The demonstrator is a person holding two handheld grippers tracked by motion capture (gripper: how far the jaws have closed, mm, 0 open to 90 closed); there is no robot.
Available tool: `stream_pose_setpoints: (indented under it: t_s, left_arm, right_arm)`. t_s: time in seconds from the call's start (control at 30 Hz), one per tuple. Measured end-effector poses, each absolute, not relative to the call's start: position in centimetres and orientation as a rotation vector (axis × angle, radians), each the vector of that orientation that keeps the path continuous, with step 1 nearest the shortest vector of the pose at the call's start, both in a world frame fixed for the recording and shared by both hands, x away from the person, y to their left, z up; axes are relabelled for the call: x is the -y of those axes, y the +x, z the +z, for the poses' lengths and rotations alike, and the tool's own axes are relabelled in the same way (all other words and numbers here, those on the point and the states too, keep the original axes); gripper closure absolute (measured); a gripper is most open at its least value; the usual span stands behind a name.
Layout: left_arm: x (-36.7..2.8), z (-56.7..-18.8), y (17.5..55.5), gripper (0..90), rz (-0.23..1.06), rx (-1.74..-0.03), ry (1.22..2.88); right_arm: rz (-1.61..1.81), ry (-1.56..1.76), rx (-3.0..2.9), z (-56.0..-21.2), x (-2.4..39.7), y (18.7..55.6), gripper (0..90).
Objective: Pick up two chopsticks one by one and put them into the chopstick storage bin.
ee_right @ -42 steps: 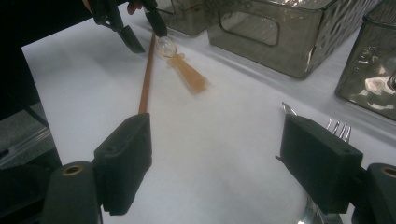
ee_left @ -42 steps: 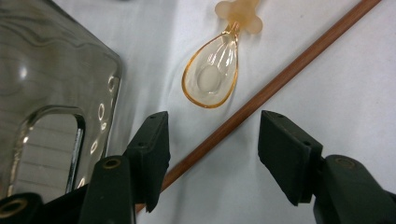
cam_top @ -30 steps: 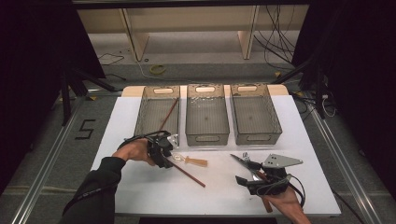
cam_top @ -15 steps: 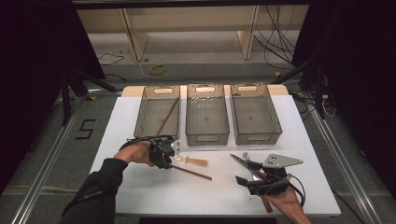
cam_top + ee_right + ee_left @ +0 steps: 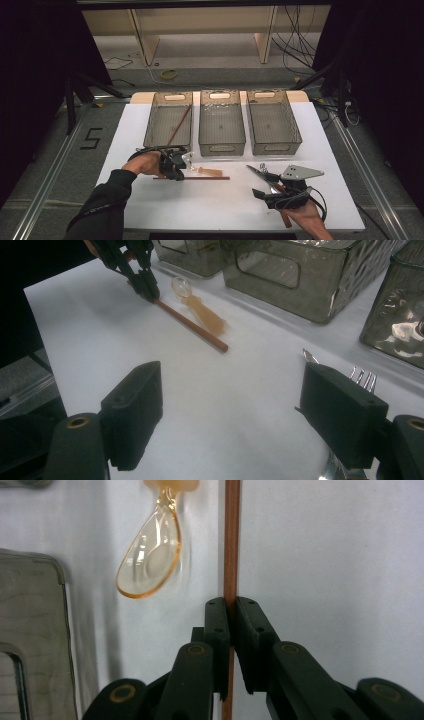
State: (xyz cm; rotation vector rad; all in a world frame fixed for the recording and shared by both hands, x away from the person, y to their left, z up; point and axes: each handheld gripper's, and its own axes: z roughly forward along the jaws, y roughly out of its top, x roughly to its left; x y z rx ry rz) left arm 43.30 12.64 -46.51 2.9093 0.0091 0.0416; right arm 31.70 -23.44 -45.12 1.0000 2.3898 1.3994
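Note:
A brown chopstick [image 5: 200, 178] lies level across the white table [image 5: 225, 210] in the high view. My left gripper [image 5: 176, 175] is shut on it near its left end, its jaws having just been closing. In the left gripper view the jaws [image 5: 231, 611] pinch the stick [image 5: 231, 550] between them. An amber plastic spoon [image 5: 206, 171] rests just beyond the chopstick, bowl [image 5: 150, 560] toward the left gripper. My right gripper [image 5: 257, 182] sits at the front right with its jaws wide open [image 5: 235, 390] and nothing between them.
Three clear grey bins stand in a row at the back: left bin [image 5: 155, 131] with another chopstick [image 5: 179, 125] inside, middle bin [image 5: 221, 145], right bin [image 5: 295, 131]. A metal fork [image 5: 362, 377] lies by the right gripper's right jaw.
The chopstick has swung from a diagonal to lying level across the table. The left gripper's jaws have closed on it. The right hand has kept still.

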Motion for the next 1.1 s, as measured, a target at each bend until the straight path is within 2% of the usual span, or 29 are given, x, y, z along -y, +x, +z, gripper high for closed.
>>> stream_pose_setpoints:
  t_s: [0.4,0.6,0.83,1.1]
  left_arm:
    - [-13.2,-45.4,42.6,84.1,0.063,-0.004,2.838]
    - [-13.2,-43.9,42.5,84.1,0.124,-0.035,2.772]
    - [-13.5,-42.3,42.8,84.1,0.180,-0.136,2.681]
    - [-14.1,-40.5,43.5,84.1,0.230,-0.337,2.563]
  right_arm:
    - [1.399,1.004,-2.389,-45.1,23.5,31.7,26.0]
    - [1.401,1.007,-2.386,-45.1,23.5,31.7,25.9]
    - [1.400,1.004,-2.385,-45.1,23.5,31.7,25.9]
    - [1.400,1.006,-2.385,-45.1,23.5,31.8,26.0]
